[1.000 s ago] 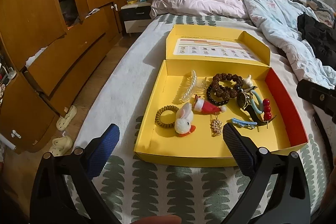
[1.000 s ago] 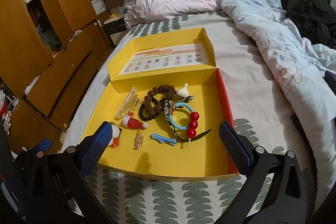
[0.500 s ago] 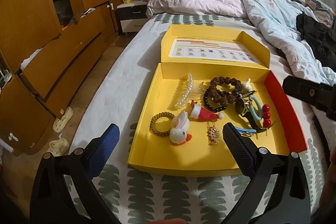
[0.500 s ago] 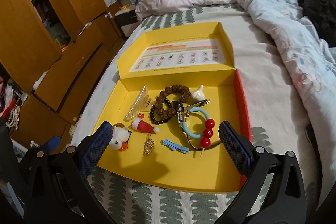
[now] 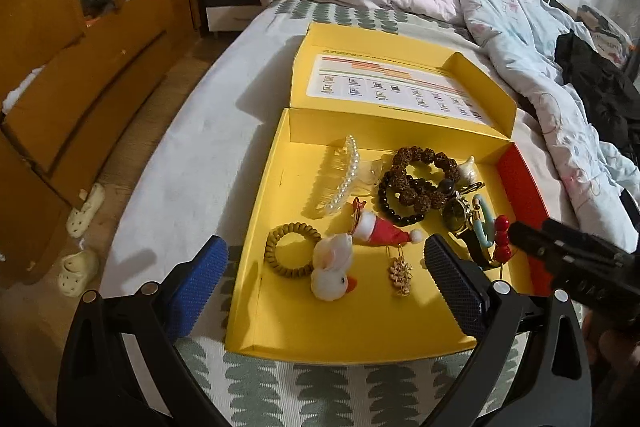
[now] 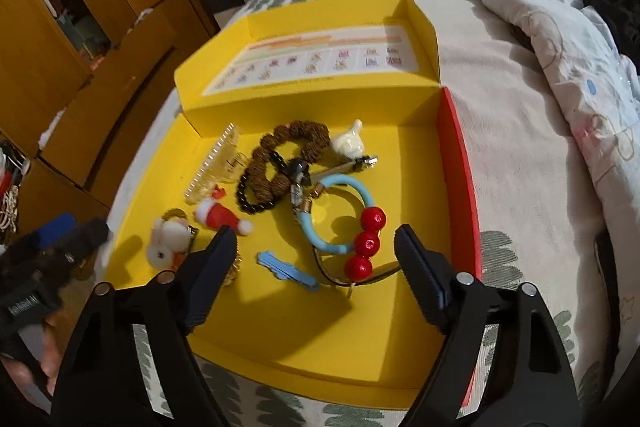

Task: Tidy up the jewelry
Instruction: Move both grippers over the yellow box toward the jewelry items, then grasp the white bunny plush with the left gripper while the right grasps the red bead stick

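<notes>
Both tools wide open, holding nothing — left tool (image 5: pixel 325 286) over the bunny hair tie (image 5: pixel 332 269), right tool (image 6: pixel 316 259) over the blue clip (image 6: pixel 286 265) in the yellow box (image 6: pixel 416 163).

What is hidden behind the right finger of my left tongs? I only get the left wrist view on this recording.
Observer: A blue hair clip lies flat on the floor of the yellow box, apart from the other pieces.
Operator: I see only the body of the right tongs. Are they open?
Observer: Yes. The right tongs are open and empty, hovering over the near part of the box, with the clip and the red beads in line between the fingers.
</notes>
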Tool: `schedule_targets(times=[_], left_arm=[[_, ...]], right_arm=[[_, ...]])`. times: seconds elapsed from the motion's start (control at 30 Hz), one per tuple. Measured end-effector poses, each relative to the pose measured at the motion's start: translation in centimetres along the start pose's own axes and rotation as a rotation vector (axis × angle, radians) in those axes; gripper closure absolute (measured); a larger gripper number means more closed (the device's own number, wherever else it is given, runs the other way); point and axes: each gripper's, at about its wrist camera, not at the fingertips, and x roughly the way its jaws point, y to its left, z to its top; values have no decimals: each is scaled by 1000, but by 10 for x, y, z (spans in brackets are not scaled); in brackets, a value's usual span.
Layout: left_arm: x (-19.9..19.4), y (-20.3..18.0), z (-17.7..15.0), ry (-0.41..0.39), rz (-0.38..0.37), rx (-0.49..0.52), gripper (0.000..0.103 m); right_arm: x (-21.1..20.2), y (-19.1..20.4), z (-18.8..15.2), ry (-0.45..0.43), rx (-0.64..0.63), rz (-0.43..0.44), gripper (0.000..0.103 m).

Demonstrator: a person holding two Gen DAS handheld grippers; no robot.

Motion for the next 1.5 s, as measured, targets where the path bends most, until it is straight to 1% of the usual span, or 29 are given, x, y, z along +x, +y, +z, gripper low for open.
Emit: schedule_targets(times=[0.13,0.2,0.27,0.4,0.57,0.63,0.73,0.8,0.87,1.0,1.03,1.07,1.1,1.2,1.27,1.3,1.43,1.5], left_arm=[[13,3,-1,50,-10,-8,6],[18,2,-1,71,-12,-4,6],[20,1,-3,81,-12,5,6],[23,-3,-4,85,-5,24,6],[28,-3,-2,101,-17,27,6],[31,-5,-2,112,-28,29,7],[40,-6,-2,136,-28,31,16],[48,-7,-2,159,-29,34,25],[54,-6,-4,177,-33,31,26],[60,-8,-6,192,-42,31,34],[61,-8,-6,196,-53,29,37],[62,-8,-7,203,-57,30,43],[65,-9,-7,215,-64,30,47],[69,-8,-7,236,-79,24,52],[71,-7,-7,239,-77,20,52],[71,-6,-7,240,-80,18,54],[71,-4,-6,242,-87,11,57],[72,-3,-6,244,-87,12,62]], right_arm=[[10,-1,-2,25,-30,-42,34],[13,-3,-3,30,-28,-49,39],[17,-6,-3,44,-24,-54,42],[18,-8,-3,51,-25,-58,43],[22,-9,-3,61,-22,-68,43],[25,-10,-2,67,-16,-72,47],[31,-11,-2,80,-15,-82,55],[36,-13,-2,88,-14,-87,60],[41,-15,-3,96,-10,-95,62],[45,-20,-1,99,-2,-101,65],[46,-21,-1,102,1,-103,66],[47,-21,-1,103,0,-106,67],[49,-20,-1,107,-3,-107,69],[55,-20,-2,121,-8,-112,71],[58,-19,-3,128,-9,-114,72],[59,-19,-3,134,-6,-102,74],[61,-18,-3,132,-12,-109,77],[62,-18,-4,130,-19,-110,78]])
